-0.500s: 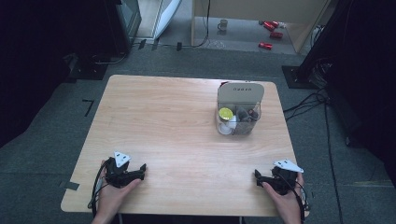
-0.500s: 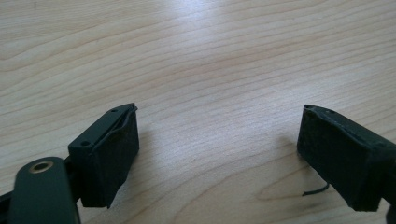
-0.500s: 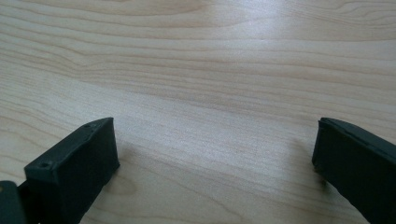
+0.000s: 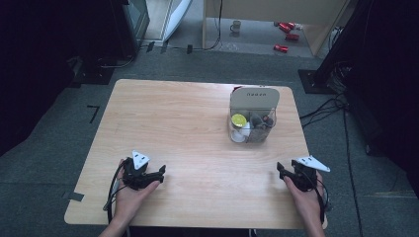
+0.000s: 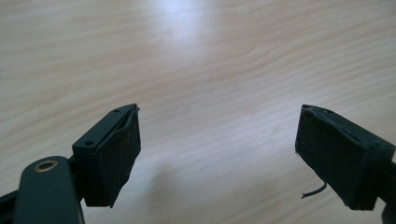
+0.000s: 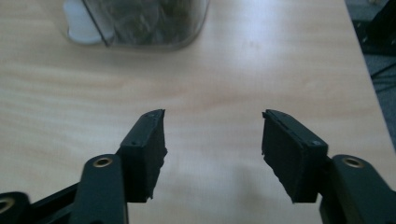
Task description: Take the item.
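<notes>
Pale wood grain covers the table point(image 4: 188, 128), and I find both grippers resting near its front edge, well apart from each other. My left gripper point(image 4: 159, 173) sits at the front left, held in the left hand point(image 4: 129, 195), with its grey three-cornered plate on top. In the left gripper view its jaws stand wide apart over bare wood, with nothing between the pads point(image 5: 116, 158); a loose thread hangs from the far pad. My right gripper point(image 4: 280, 170) sits at the front right in the right hand point(image 4: 306, 200). In the right gripper view its jaws are parted with only tabletop between them, so neither tool is gripping anything.

The nearest thing to either tool is a clear plastic container point(image 4: 253, 123), standing on the right half of the table, well ahead of the right gripper and untouched. Its grey lid point(image 4: 255, 98) stands tilted up at the back. Inside I can make out a yellow-topped item point(image 4: 239, 120) and several darker objects I cannot identify. The right gripper view shows the container's lower wall point(image 6: 140, 23) straight ahead of the jaws.
</notes>
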`<act>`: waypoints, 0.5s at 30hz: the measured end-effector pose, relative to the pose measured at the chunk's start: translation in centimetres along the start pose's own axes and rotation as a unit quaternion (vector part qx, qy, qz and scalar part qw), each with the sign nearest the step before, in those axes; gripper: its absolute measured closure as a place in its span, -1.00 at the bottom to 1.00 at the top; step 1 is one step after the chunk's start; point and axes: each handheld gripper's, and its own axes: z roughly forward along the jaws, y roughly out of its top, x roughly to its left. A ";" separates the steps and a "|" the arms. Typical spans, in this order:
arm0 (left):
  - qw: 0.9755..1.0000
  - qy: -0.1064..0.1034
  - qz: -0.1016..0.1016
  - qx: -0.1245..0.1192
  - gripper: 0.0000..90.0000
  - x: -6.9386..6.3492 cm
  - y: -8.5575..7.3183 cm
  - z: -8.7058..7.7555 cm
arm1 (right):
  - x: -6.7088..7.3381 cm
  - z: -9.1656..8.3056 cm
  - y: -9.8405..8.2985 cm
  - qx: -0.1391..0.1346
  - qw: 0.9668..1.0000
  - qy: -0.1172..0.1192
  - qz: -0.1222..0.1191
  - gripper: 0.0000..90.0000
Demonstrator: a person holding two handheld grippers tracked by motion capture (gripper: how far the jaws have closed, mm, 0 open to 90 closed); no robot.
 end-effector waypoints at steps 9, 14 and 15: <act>0.999 -0.034 -0.004 -0.011 -0.65 -2.5 3.0 3.8 | 0.0 3.7 4.5 -0.031 0.999 -0.011 0.012 0.24; 0.999 -0.033 0.001 -0.021 -0.65 -3.5 4.3 5.2 | -0.5 5.2 6.1 -0.041 0.999 -0.020 0.009 0.30; 0.999 -0.032 0.002 -0.025 -0.65 -3.7 4.7 5.5 | -0.5 5.2 6.1 -0.041 0.999 -0.020 0.009 0.30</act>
